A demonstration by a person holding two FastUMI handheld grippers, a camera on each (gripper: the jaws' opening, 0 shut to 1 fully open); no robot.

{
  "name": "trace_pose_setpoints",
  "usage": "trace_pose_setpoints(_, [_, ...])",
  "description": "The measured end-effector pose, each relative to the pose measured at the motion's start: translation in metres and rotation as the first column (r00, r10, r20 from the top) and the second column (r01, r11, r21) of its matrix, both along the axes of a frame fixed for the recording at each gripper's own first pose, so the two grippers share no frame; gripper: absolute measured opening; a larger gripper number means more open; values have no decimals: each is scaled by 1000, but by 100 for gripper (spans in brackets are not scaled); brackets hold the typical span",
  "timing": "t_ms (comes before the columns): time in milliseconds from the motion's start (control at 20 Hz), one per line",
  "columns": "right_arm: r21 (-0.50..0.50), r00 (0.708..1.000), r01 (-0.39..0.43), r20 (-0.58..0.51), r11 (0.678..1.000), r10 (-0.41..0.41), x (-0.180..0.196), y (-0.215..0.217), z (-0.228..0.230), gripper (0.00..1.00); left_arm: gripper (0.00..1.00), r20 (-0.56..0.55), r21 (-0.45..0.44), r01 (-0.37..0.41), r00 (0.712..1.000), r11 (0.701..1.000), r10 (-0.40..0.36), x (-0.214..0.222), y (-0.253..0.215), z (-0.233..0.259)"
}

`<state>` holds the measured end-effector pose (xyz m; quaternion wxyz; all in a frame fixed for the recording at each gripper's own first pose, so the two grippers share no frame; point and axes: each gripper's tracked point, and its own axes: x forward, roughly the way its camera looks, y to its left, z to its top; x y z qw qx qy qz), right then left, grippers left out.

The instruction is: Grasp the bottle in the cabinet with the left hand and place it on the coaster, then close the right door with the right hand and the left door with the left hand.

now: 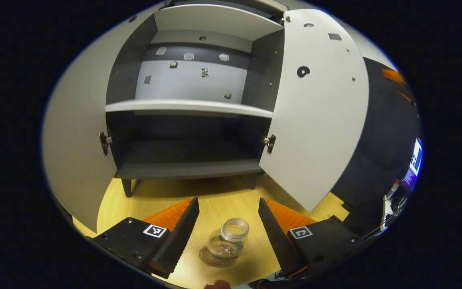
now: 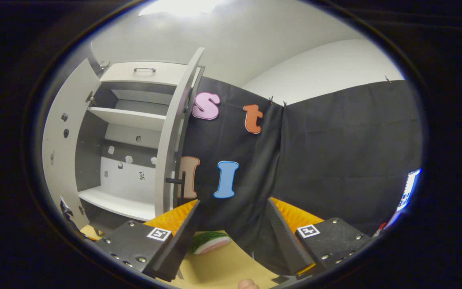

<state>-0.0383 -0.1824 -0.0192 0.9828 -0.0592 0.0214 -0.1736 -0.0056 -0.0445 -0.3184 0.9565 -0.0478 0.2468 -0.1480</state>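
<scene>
In the left gripper view the left claw (image 1: pixel 228 224) is open, its two fingers spread wide, and the bottle (image 1: pixel 228 242) stands between them without touching either one. The bottle is clear, with its open mouth upward, and it sits upright on the round coaster (image 1: pixel 217 259), which lies on the wooden tabletop (image 1: pixel 223 194). Behind them stands the cabinet (image 1: pixel 187 105) with both doors open: the left door (image 1: pixel 74 132) is swung out to the left side and the right door (image 1: pixel 319 120) to the right side. The shelf (image 1: pixel 189 106) inside carries nothing, and the lower compartment is dark. In the right gripper view the right claw (image 2: pixel 231 233) is also open and holds nothing; it points toward the black cloth wall (image 2: pixel 335 160), just to the right of the cabinet. The edge of the right door (image 2: pixel 173 140) is seen there, with a dark handle (image 2: pixel 174 180) on it. Near the left finger of this claw a green and pink object (image 2: pixel 209 242) lies on the tabletop; I cannot tell what it is.
</scene>
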Motion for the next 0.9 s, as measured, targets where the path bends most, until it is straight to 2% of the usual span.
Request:
trace_pose_setpoints(250, [15,996,-78,32,997,78,29,15,8,98,95,121,3,-52,991,999,51,13,10,80])
trace_pose_setpoints(300, [22,995,-98,36,995,97,36,19,8,94,95,143,8,-68,987,998,66,15,13,96])
trace_pose_setpoints(400, [41,990,-134,45,990,132,48,26,8,94,95,193,8,-92,977,996,89,15,18,126])
trace_pose_setpoints(450, [52,988,-147,50,988,144,53,29,9,98,95,215,5,-105,971,995,101,16,21,139])
trace_pose_setpoints(550, [70,984,-171,51,983,168,61,32,7,98,94,238,1,-130,963,992,126,14,27,155])
trace_pose_setpoints(600, [74,982,-187,51,980,184,64,35,7,94,94,244,-4,-141,960,990,138,14,30,161])
trace_pose_setpoints(650, [80,979,-202,49,976,199,67,37,6,98,94,249,-11,-154,957,988,152,14,34,165])
trace_pose_setpoints(850, [74,959,-282,49,956,279,71,50,8,100,94,252,-7,-209,946,978,204,5,54,172])
trace_pose_setpoints(900, [85,949,-313,48,946,310,73,57,7,98,94,255,2,-220,943,976,212,2,58,173])
